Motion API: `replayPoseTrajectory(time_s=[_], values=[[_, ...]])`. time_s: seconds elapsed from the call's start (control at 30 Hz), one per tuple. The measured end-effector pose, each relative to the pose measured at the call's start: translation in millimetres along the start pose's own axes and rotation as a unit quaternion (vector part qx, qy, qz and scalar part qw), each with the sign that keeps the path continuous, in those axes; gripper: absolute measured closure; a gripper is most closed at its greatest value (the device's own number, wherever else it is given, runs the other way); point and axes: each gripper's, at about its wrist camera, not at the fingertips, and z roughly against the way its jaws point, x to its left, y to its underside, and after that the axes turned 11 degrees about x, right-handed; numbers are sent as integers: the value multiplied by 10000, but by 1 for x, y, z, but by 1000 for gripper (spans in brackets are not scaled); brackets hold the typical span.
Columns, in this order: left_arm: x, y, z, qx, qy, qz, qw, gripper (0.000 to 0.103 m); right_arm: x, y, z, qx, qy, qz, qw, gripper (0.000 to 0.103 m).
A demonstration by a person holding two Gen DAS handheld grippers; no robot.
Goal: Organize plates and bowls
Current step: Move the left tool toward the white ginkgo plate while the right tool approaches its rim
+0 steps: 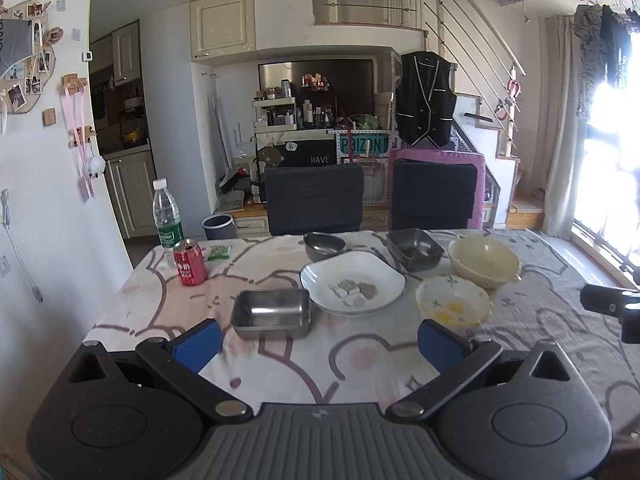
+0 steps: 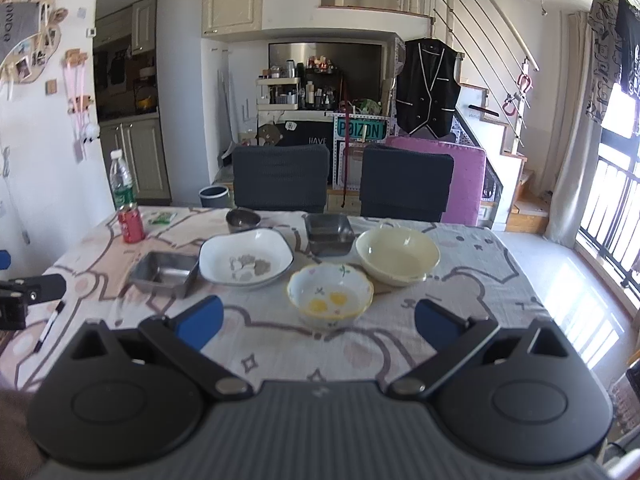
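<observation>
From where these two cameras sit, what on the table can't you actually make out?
- Round metal bowl: its inside is mostly hidden behind the white plate in the right wrist view.
- Table: its near edge is covered by the left gripper body in the left wrist view.
- Green packet: print too small to read.
- Red can: label blurred.
- Marker pen: appears in the right wrist view only.

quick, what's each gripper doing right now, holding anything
Left gripper: open, fingers spread, holding nothing, above the tablecloth.
Right gripper: open, fingers spread, holding nothing, just short of the flower-rimmed bowl.
</observation>
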Motion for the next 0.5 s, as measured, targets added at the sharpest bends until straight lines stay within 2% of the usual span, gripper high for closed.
replayPoseTrajectory(time_s=[0.17, 0.3, 0.5], values=[[2, -30, -20, -46, 66, 54, 10000, 0, -10, -26, -20, -137, 10, -4, 9999, 0], [3, -55, -43, 39, 152, 263, 9995, 0, -17, -50, -38, -259, -98, 6, 9996, 0], [-2, -83, -82, 149, 154, 254, 9994, 0, -19, -84, -75, -313, -55, 49, 9995, 0]])
